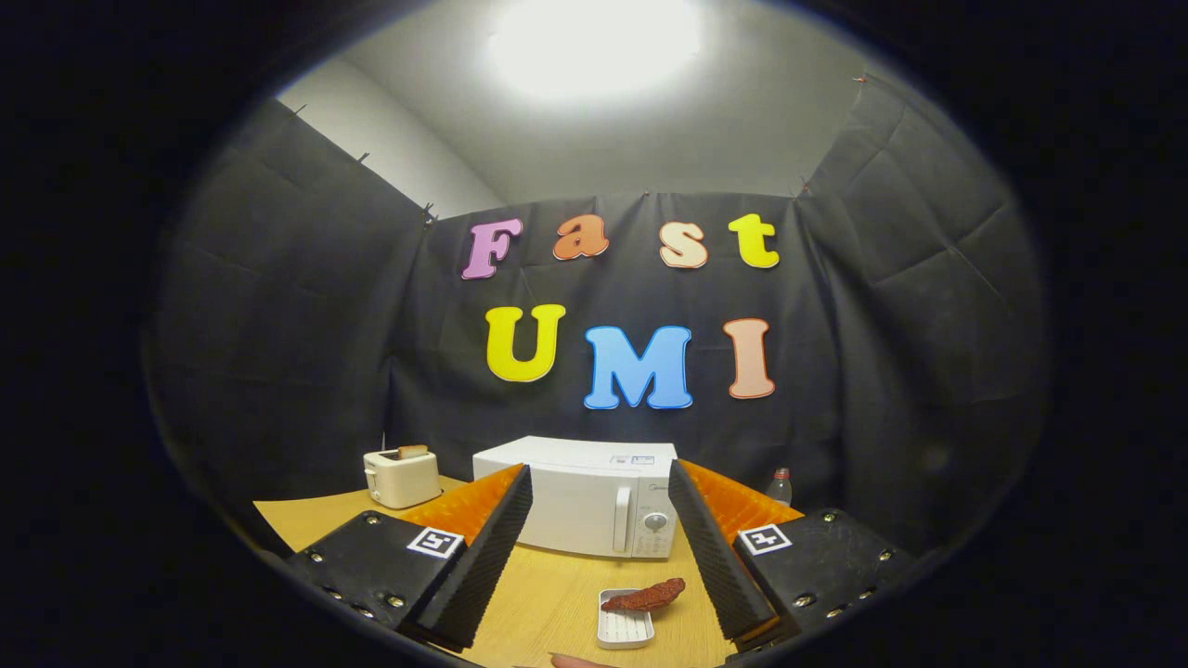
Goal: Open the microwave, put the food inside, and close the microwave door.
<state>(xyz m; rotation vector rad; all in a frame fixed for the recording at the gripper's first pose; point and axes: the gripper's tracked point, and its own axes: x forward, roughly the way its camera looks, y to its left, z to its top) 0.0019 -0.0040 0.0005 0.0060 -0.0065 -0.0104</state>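
Setting: wooden table [306, 520] in a booth hung with dark cloth, a bright ceiling light overhead.
Claw: the claw [599, 547] is spread wide, its two fingers well apart and angled outward, holding nothing and touching nothing.
Nearest object: a small white ribbed tray [624, 631] sits on the table between the fingers, nearer the right one, its long axis running away from the camera.
Food: a dark red-brown strip of food [645, 597] lies across the tray's far end, its long axis crosswise, the right end raised and overhanging the tray's edge toward the right finger.
Microwave: the white microwave [585, 501] stands beyond the fingers at mid-table, door shut, front facing the camera, vertical handle and control knob on its right side.
Left of microwave: a cream toaster [401, 478] with a slice of bread in its slot, a little apart from the microwave.
Right of microwave: a clear bottle [781, 486] by the back wall, partly hidden by the right finger.
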